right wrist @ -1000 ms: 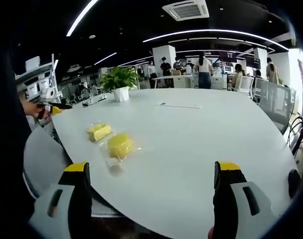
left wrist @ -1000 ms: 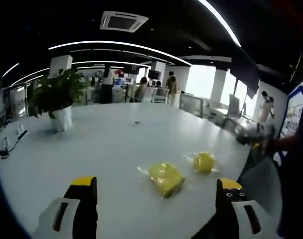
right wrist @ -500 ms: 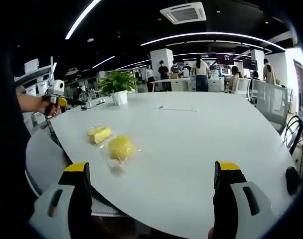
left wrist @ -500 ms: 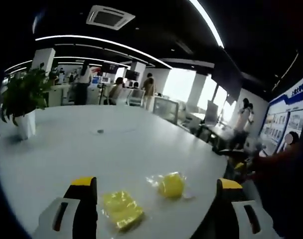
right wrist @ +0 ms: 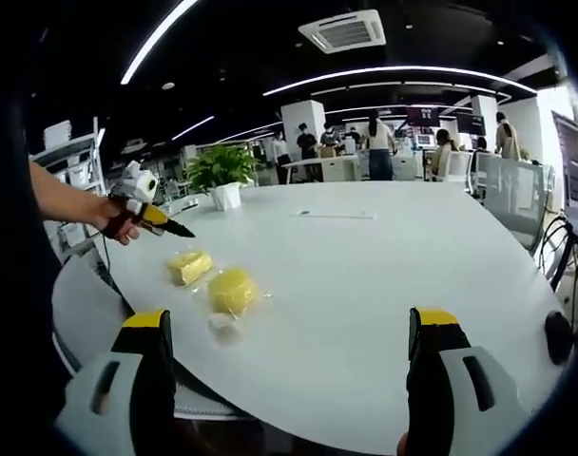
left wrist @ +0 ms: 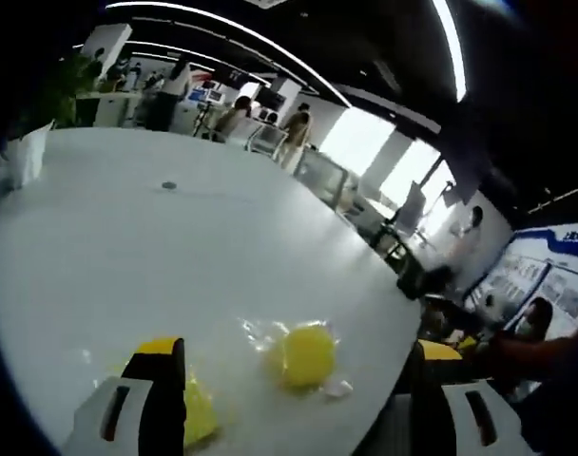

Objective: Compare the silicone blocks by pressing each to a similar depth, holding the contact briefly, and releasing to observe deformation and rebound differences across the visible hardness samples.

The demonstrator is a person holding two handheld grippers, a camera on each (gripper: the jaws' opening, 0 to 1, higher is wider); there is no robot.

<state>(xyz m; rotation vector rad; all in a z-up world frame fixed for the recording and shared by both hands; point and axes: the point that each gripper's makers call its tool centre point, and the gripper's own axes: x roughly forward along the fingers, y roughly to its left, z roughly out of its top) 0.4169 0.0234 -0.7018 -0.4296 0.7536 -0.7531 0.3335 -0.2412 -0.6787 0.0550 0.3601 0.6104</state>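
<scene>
Left tool (left wrist: 294, 375) spread wide, holding nothing, hovering above the white surface (left wrist: 127, 237). In the left gripper view, round yellow silicone block (left wrist: 306, 354) in clear wrap between the jaws at about 6 o'clock; flatter yellow block (left wrist: 199, 416) partly hidden behind the 7 o'clock jaw. Right tool (right wrist: 289, 361) likewise wide open and empty. In the right gripper view, both blocks side by side at 9 o'clock, near the surface's edge; potted plant (right wrist: 219, 171) farther off at 10 o'clock.

Bright ceiling light strips (right wrist: 165, 38) and window glare (left wrist: 384, 157) wash the soft, blurred left gripper view, fisheye-bent at its edges.
</scene>
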